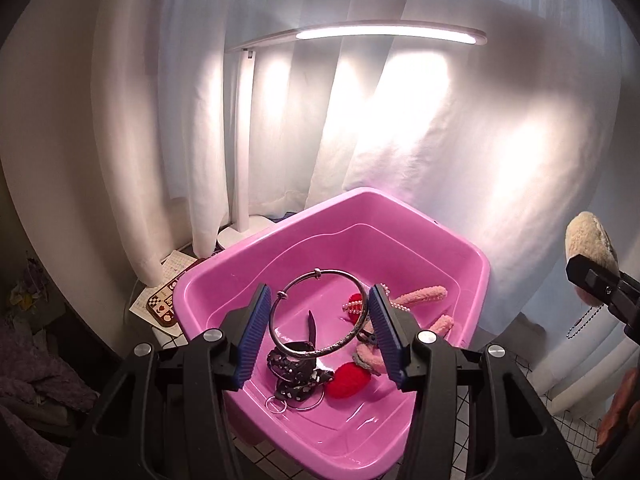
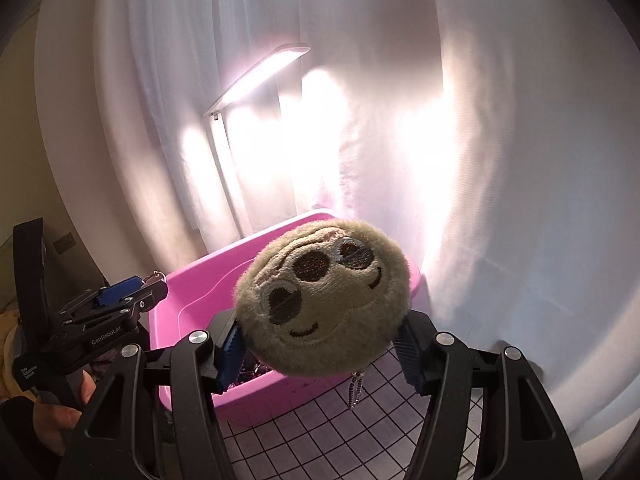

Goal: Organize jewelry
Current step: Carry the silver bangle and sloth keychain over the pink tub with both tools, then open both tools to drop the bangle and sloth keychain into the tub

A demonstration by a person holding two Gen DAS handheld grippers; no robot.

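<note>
My left gripper (image 1: 320, 322) is shut on a silver bangle (image 1: 294, 288), pinched between the blue pads and held above a pink tub (image 1: 460, 276). In the tub lie a red fuzzy heart (image 1: 346, 380), a black polka-dot bow (image 1: 298, 372), pink fuzzy clips (image 1: 424, 294), a pearl clip (image 1: 354, 305) and a small ring (image 1: 276, 404). My right gripper (image 2: 318, 354) is shut on a round beige plush face charm (image 2: 324, 296) with a ball chain (image 2: 356, 392), held over the tub's (image 2: 192, 292) near right side. The charm (image 1: 588, 242) and right gripper also show at the left wrist view's right edge.
A lit white desk lamp (image 1: 244, 140) stands behind the tub against a white curtain (image 1: 460, 140). A checked grid mat (image 2: 320, 432) covers the table. Papers and a small heart-patterned box (image 1: 162, 306) lie left of the tub. The left gripper (image 2: 132, 292) appears at left in the right wrist view.
</note>
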